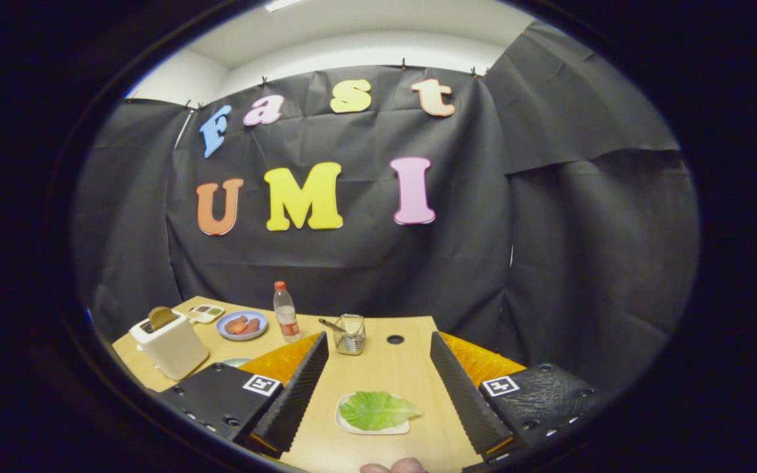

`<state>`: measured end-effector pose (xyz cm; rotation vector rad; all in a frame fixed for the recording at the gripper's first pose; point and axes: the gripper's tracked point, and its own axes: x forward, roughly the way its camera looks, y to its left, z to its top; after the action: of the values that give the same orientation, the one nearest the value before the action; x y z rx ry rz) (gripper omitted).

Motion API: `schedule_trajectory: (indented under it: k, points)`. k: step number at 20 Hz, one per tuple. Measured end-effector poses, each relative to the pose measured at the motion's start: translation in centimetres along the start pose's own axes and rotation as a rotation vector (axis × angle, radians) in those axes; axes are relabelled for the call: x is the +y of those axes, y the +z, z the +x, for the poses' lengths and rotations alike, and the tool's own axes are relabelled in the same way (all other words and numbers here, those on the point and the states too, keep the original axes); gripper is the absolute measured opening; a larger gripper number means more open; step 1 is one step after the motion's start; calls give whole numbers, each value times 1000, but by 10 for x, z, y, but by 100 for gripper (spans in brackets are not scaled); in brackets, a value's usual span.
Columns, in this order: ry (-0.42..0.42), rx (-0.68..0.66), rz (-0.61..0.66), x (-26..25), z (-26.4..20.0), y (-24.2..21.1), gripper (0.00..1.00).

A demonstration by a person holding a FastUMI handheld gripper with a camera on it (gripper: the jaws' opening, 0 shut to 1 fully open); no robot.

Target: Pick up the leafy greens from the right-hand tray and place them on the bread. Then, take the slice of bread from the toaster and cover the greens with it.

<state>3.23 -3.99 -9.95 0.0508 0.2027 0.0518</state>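
**Leaf not yet gripped**

A fingertip (393,467) is seen nearest the camera. The gripper (374,387) is held spread wide, with the green leaf (378,410) on its white tray (373,429) between the fingers. The pick-up step is judged in hand; lowering and closing on the leaf is called for. Bread (161,317) stands in the toaster (169,345) beyond.

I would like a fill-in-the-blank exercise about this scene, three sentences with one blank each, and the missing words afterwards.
1. The green leaf lies on a small white tray between the two ____ of the gripper, which stand wide open.
2. A slice of bread sticks up out of the white ____.
3. The clear bottle beside the blue plate has a ____ cap.

Missing words: fingers; toaster; red
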Motion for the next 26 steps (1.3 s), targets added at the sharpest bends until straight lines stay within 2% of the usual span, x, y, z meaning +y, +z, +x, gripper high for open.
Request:
schedule_trajectory:
  k: [4,11,15,20,22,23,25,26]
  points:
    - [-7,90,37,-20,28,-51,95]
    - [-9,309,36,-45,104,-179,96]
    - [-8,377,29,-57,135,-213,96]
    - [-13,459,52,-64,149,-245,94]
    - [-2,475,67,-61,150,-249,85]
    - [2,486,74,-59,148,-251,76]
    - [-11,487,74,-59,151,-249,49]
    - [-19,481,73,-60,153,-248,40]
